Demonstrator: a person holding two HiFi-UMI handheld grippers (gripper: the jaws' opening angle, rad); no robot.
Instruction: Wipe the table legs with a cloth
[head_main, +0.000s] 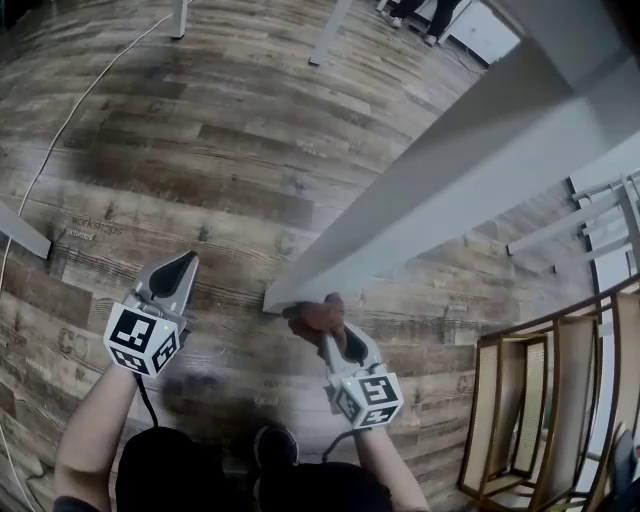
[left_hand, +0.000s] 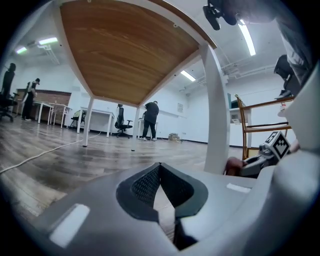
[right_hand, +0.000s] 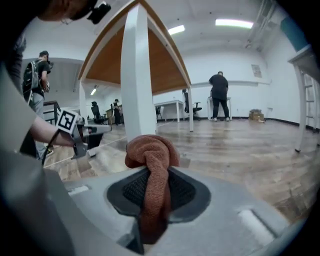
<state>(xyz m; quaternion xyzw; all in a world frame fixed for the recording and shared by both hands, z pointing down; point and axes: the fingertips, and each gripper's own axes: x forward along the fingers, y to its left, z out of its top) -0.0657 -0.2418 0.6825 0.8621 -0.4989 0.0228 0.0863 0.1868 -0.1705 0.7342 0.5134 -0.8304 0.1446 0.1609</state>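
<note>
Right tool (right_hand: 152, 172): clenched on the cloth (right_hand: 150, 155); the black mesh-textured pads pinch it on both sides.
Cloth: rust-brown terry, soft and nubbly, bunched into a rounded knot above the jaw tips, with a flattened band running down between the pads.
Cloth's place: in the head view the cloth (head_main: 315, 316) lies against the desk leg (head_main: 420, 200) at its foot, on the foot's 4 o'clock side; the left gripper view shows the cloth (left_hand: 232, 165) touching the leg's base at 3 o'clock.
Desk leg: white, smooth, square-section, straight; in the right gripper view the desk leg (right_hand: 136, 75) stands upright at 12 o'clock behind the cloth.
Left tool (left_hand: 160, 167): clenched on nothing, jaw tips meeting; grey plastic shell, dark mesh pads forming a narrow wedge.
Left tool's place: in the head view the left tool (head_main: 183, 268) sits at 9 o'clock of the leg's foot, apart from it, low over the floor (head_main: 200, 130).
Desk underside (left_hand: 130, 45): warm wood-grain panel in a white frame.
Floor: grey-brown planks, streaked grain, slight sheen.
Chair (head_main: 540, 400): pale wooden slatted frame, at 4 o'clock in the head view.
Cable (head_main: 70, 120): thin, white, curving across the floor at 10 o'clock.
</note>
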